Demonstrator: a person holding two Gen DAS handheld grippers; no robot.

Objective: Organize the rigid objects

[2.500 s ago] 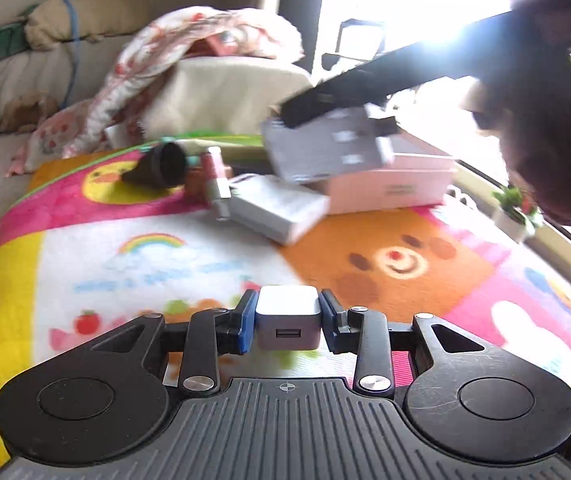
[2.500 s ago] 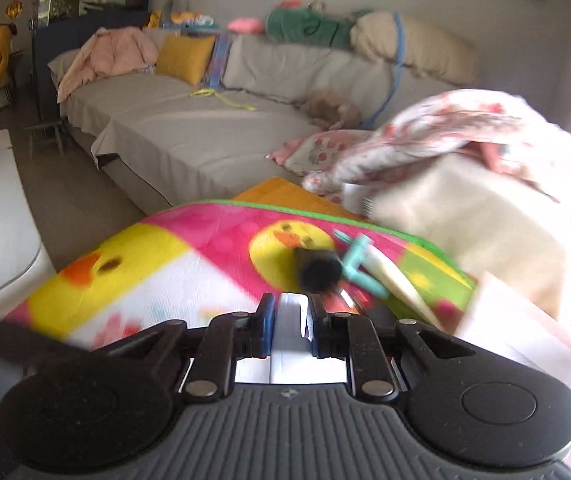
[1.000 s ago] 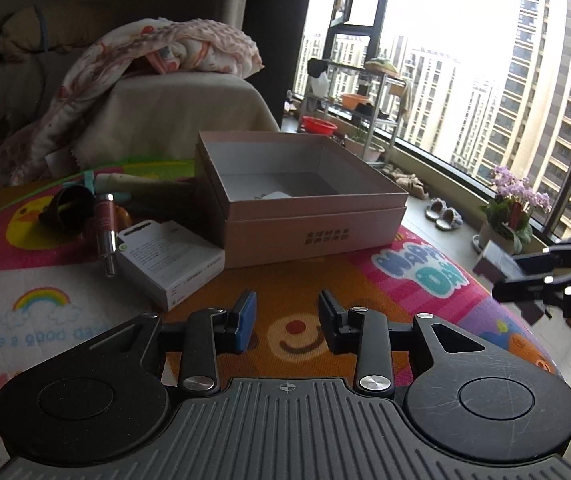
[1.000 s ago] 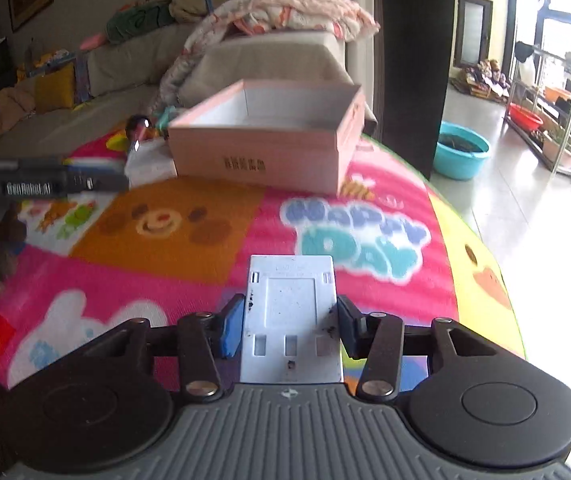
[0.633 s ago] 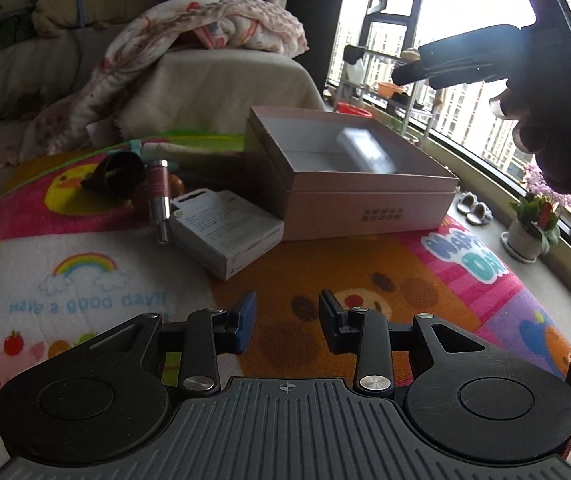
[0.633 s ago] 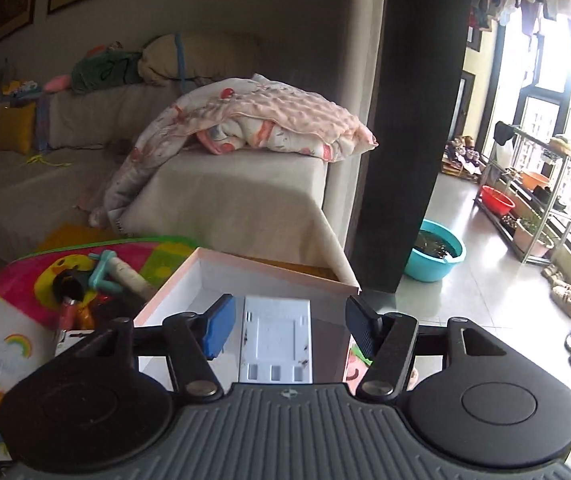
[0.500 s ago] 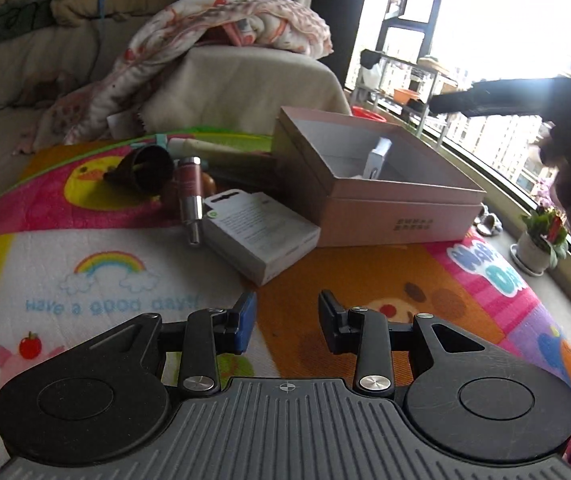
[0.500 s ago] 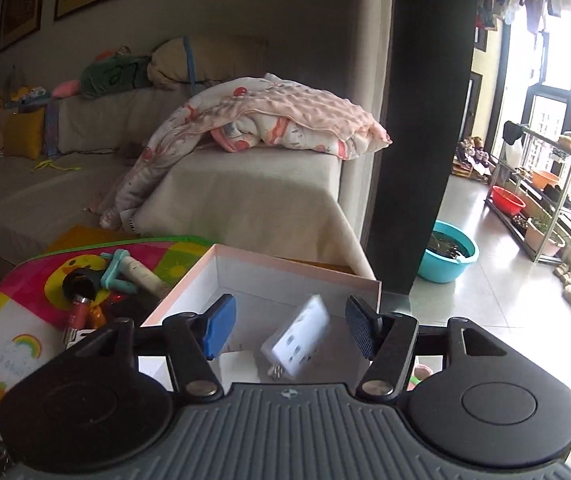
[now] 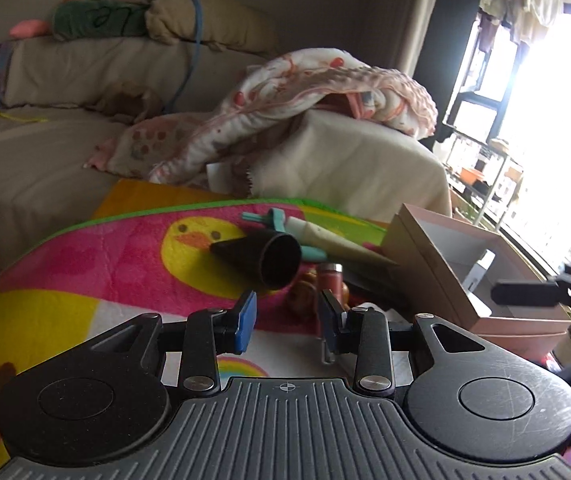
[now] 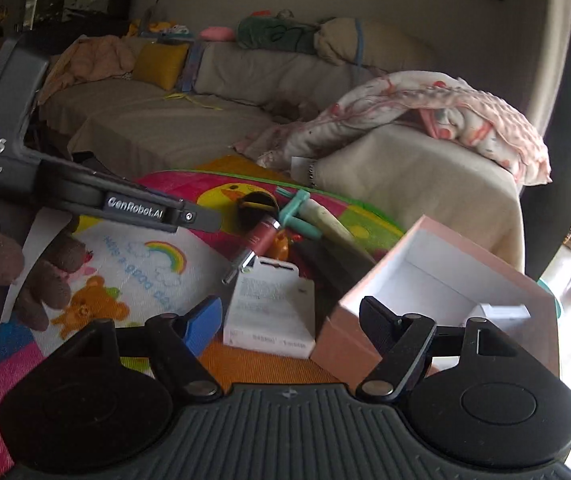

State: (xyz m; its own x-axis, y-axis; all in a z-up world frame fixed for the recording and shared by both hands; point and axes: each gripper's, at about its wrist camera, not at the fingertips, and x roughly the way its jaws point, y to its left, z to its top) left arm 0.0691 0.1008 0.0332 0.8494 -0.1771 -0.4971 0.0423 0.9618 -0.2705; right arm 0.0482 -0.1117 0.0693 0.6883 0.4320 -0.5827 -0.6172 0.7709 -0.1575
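Two hand-held grippers empty above the play mat

Both tools hold nothing. The left hand-held gripper (image 9: pixel 285 316) fills the bottom of its own view with its blue-padded fingers (image 9: pixel 245 314) set a modest gap apart; only the mat and clutter show through that gap. The right hand-held gripper (image 10: pixel 289 320) has just been opening its jaws, which now stand wide with nothing between them.

The pink cardboard box (image 10: pixel 437 280) sits at the lower right of the right wrist view, lid off, its white inside showing. A small white adapter (image 10: pixel 503 314) lies in it against the near right wall; in the left wrist view the same piece (image 9: pixel 479 270) leans on the box's inner wall at the right edge of the frame.

Left of the box, and close to it, a white retail carton (image 10: pixel 271 306) lies flat on the colourful play mat (image 10: pixel 137 264). Above it in the frame lies a cluster: a red tube with a metal tip (image 10: pixel 259 240), a black cone-shaped piece (image 9: pixel 263 258) with its open mouth toward the left camera, a teal-handled item (image 10: pixel 299 212), and a pale cream tube (image 10: pixel 325 220).

A gloved hand (image 10: pixel 17 268) grips the left tool at the left edge of the right wrist view. Behind the mat runs a beige sofa (image 10: pixel 157 120) with a flowered blanket (image 10: pixel 425 116) draped over its end.
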